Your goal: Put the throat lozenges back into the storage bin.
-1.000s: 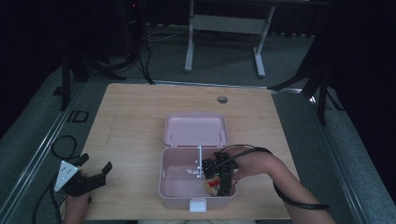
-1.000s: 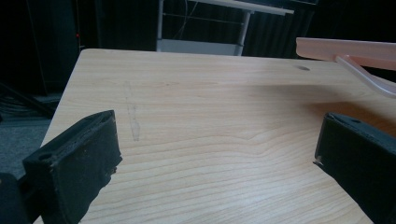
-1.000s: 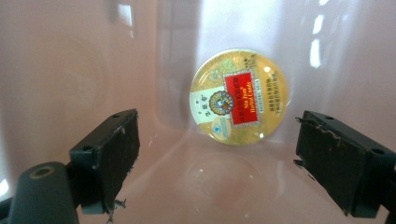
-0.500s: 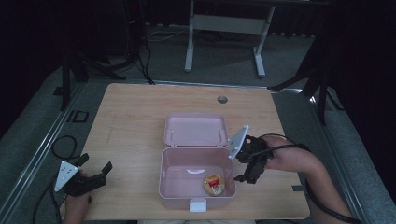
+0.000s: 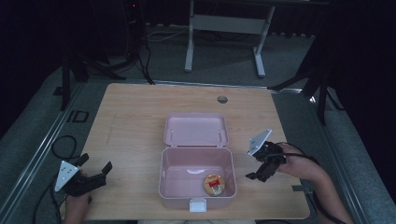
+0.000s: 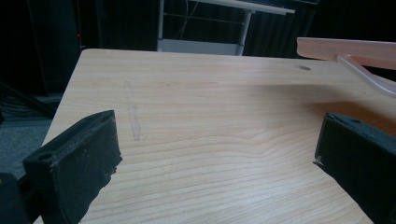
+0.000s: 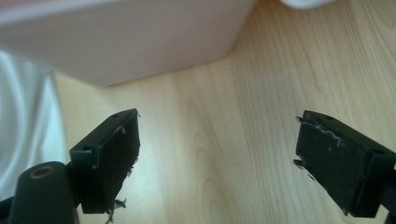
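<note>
A pink box (image 5: 164,173) stands open near the table's front edge, its lid (image 5: 196,129) laid back flat behind it. A small round yellow and red item (image 5: 214,185) lies in the box's front right corner. My right gripper (image 5: 258,172) hovers just right of the box, open and empty, jaws pointing down at the table. In the right gripper view its gripper (image 7: 217,158) looks at bare wood beside the box's wall (image 7: 130,37). My left gripper (image 5: 96,164) rests open at the front left, empty, and its view (image 6: 217,158) faces across the table toward the lid (image 6: 345,46).
The wooden table (image 5: 140,116) has a round cable hole (image 5: 222,99) at the back. A white latch (image 5: 198,204) sticks out from the box's front. Cables trail from both grippers. A grey desk frame (image 5: 224,23) stands on the floor beyond.
My right gripper has lifted out of the box and moved right, beside it, leaving the round item inside. The left gripper has stayed put.
</note>
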### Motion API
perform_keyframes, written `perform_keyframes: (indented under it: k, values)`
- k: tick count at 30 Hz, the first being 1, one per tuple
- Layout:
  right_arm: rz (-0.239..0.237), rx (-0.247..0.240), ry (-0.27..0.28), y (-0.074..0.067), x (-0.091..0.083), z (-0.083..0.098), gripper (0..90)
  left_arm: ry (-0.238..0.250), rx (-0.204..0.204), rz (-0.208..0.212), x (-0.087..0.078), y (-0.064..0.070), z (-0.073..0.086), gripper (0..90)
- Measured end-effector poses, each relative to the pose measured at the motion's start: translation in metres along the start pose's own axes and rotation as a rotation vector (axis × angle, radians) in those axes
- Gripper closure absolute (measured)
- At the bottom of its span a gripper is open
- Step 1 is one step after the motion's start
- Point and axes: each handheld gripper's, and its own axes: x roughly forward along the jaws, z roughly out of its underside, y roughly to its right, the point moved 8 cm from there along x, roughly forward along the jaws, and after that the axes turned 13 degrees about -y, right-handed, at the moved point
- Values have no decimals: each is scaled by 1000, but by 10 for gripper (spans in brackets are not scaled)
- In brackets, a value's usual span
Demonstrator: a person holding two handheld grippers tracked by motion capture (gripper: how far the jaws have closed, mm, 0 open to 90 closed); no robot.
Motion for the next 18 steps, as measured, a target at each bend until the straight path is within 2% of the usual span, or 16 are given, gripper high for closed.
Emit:
perform_keyframes:
  k: [3,6,9,11,14,18]
  values:
    - [17,67,30,13,20,11,134,0,1,1,0,0,0,3]
    - [81,134,87,29,35,19,133,0,1,1,0,0,0,3]
    - [145,210,176,44,42,25,133,0,0,1,0,0,0,3]
    - [167,263,229,52,46,28,133,0,0,2,0,0,0,3]
    - [235,338,283,63,51,34,133,0,1,3,0,0,0,3]
    - [299,452,347,77,56,42,127,1,1,4,0,0,0,3]
